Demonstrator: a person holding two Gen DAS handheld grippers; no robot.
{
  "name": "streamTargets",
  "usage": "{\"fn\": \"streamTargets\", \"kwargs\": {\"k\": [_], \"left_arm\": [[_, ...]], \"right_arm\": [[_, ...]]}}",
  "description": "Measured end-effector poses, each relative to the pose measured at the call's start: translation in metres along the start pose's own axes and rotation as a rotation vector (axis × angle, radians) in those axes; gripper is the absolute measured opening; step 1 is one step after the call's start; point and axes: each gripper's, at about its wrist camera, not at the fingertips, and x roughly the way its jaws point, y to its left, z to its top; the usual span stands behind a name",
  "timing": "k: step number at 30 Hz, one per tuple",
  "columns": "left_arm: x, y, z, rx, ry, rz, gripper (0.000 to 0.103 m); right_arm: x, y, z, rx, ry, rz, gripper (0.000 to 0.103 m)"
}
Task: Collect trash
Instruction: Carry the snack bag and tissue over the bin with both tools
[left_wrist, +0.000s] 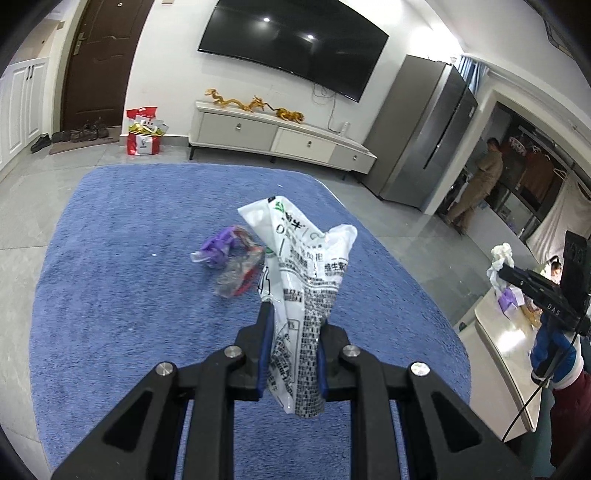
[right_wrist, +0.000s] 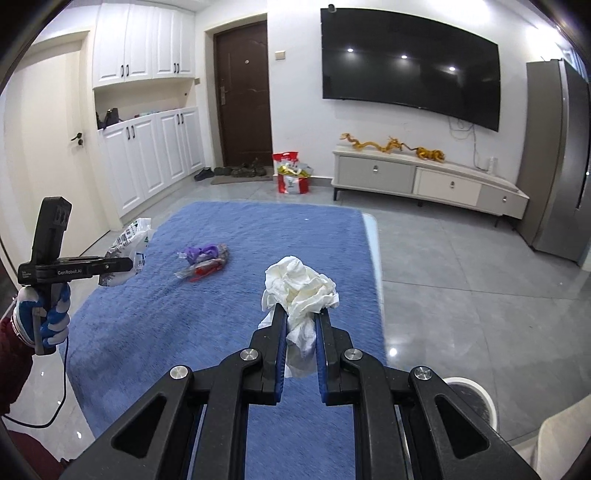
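The left gripper (left_wrist: 293, 332) had its jaws clamped on a wrapper (left_wrist: 301, 280); the right gripper (right_wrist: 300, 325) pinched a tissue (right_wrist: 301, 288). Ahead lay purple trash (right_wrist: 203, 260).

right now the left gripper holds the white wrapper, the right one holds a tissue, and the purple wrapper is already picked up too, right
Not quite. The purple wrapper is not picked up: the right wrist view shows it lying on the blue rug, with no gripper on it. The rest holds: the left gripper is shut on the white wrapper, and the right gripper on the tissue.
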Motion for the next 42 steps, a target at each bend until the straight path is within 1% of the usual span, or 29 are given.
{"fn": "streamTargets", "kwargs": {"k": [13,24,31,42], "left_arm": [[0.027,-0.056,0.010,0.082,0.050,-0.047,0.018],[0.063,-0.116,0.023,0.179,0.104,-0.093,0.018],[0.085,-0.150,0.025,0.234,0.135,-0.115,0.018],[0.122,-0.210,0.025,0.326,0.201,-0.128,0.018]], "right_arm": [[-0.027,-0.038,-0.028,0.070,-0.004,-0.068,0.013],[-0.043,-0.085,-0.054,0.157,-0.006,-0.120,0.013],[-0.045,-0.105,-0.065,0.205,-0.009,-0.148,0.013],[-0.040,-0.141,-0.088,0.289,-0.012,-0.164,0.013]]}}
